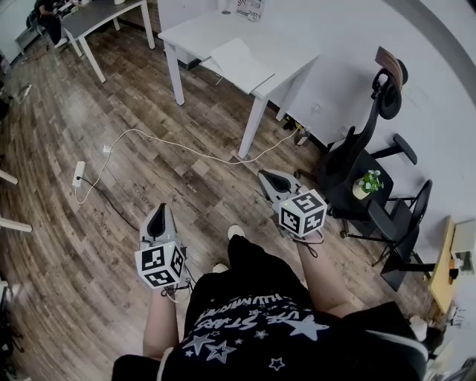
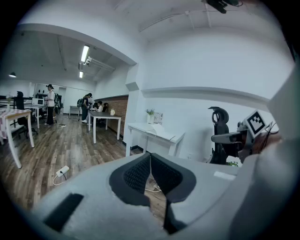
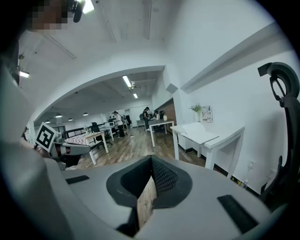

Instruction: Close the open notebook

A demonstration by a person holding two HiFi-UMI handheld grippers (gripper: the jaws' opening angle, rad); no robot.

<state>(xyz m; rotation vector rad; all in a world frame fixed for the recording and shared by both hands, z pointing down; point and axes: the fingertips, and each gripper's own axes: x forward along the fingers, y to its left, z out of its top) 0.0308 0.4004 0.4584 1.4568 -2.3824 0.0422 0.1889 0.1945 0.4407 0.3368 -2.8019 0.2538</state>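
Observation:
The open notebook (image 1: pixel 239 65) lies with its white pages up on a white table (image 1: pixel 297 52) across the room; it also shows as the notebook (image 2: pixel 161 132) and the notebook (image 3: pixel 200 132) in the gripper views. Both grippers hang in the air above the wooden floor, far short of the table. My left gripper (image 1: pixel 160 212) is shut with nothing in it, its tips meeting (image 2: pixel 150 155). My right gripper (image 1: pixel 268 177) points toward the table, its tips together (image 3: pixel 151 160) and nothing held.
A black office chair (image 1: pixel 364 149) with a small potted plant (image 1: pixel 369 182) on it stands right of the table. A white cable (image 1: pixel 171 145) and power strip (image 1: pixel 79 173) lie on the floor. A grey table (image 1: pixel 97 15) stands far left. People stand far off (image 2: pixel 49 103).

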